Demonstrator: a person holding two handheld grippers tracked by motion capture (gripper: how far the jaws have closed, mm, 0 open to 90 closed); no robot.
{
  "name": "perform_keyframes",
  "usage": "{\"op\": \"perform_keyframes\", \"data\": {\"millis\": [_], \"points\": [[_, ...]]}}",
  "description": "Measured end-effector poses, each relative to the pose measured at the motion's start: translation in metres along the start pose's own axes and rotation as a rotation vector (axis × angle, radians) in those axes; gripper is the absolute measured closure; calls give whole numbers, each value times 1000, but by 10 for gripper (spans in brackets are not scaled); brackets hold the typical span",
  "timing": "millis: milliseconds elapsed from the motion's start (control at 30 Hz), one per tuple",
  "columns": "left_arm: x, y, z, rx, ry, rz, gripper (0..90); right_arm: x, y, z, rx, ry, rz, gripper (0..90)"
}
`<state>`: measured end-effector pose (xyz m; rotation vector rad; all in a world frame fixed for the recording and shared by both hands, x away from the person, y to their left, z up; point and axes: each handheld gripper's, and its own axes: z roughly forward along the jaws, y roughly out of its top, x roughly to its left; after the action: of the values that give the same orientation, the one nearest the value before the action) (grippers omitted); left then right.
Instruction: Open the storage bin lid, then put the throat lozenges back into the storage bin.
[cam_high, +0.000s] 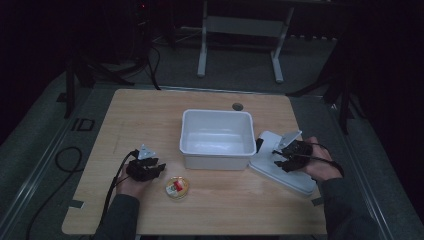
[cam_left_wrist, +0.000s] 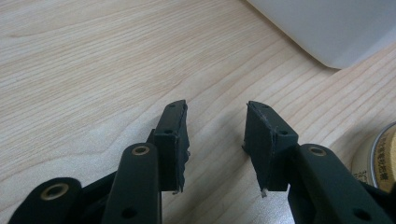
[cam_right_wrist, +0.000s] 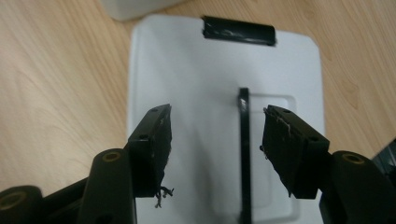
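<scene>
An empty white bin (cam_high: 217, 137) stands in the middle of the wooden table (cam_high: 150, 115). Its flat white lid (cam_high: 265, 165) lies to the bin's right. My right gripper (cam_high: 277, 159) hovers over the lid. In the right gripper view the gripper (cam_right_wrist: 215, 140) is open above the lid (cam_right_wrist: 196, 70), with a thin black handle (cam_right_wrist: 243, 154) upright between the jaws, nearer the right pad and touching neither. My left gripper (cam_high: 157, 167) rests low at the bin's front left. It is open (cam_left_wrist: 216, 135) over bare wood with nothing between its pads.
A small round tin (cam_high: 177, 188) with something red inside sits just right of the left gripper, and its rim (cam_left_wrist: 380, 158) shows at the left gripper view's edge. The bin's corner (cam_left_wrist: 327, 28) lies ahead. A black clip (cam_right_wrist: 238, 30) sits on the lid's far edge.
</scene>
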<state>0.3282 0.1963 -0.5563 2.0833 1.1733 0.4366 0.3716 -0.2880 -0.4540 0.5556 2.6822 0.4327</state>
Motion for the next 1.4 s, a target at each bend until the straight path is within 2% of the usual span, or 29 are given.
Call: {"op": "perform_keyframes", "data": {"millis": [233,533,833,867,1033,1067,1167,1267,1400], "points": [[0,0,0,0,-1,0,592,16,-2,0,-45,7,20,415],[0,1,1,1,0,3,591,37,-11,16,-104,32,68,429],[0,1,1,1,-1,3,588,54,-9,18,-158,32,87,419],[0,1,1,2,-1,1,587,59,-9,21,-176,37,105,420],[0,1,1,2,-1,1,586,66,-11,23,-208,52,122,418],[0,1,1,2,1,1,584,71,-13,26,-230,67,129,413],[0,1,1,4,1,1,581,73,-15,28,-232,60,139,412],[0,1,0,7,8,-2,580,78,-18,33,-278,64,173,417],[0,1,0,5,6,-5,579,85,-20,41,-291,71,200,417]]}}
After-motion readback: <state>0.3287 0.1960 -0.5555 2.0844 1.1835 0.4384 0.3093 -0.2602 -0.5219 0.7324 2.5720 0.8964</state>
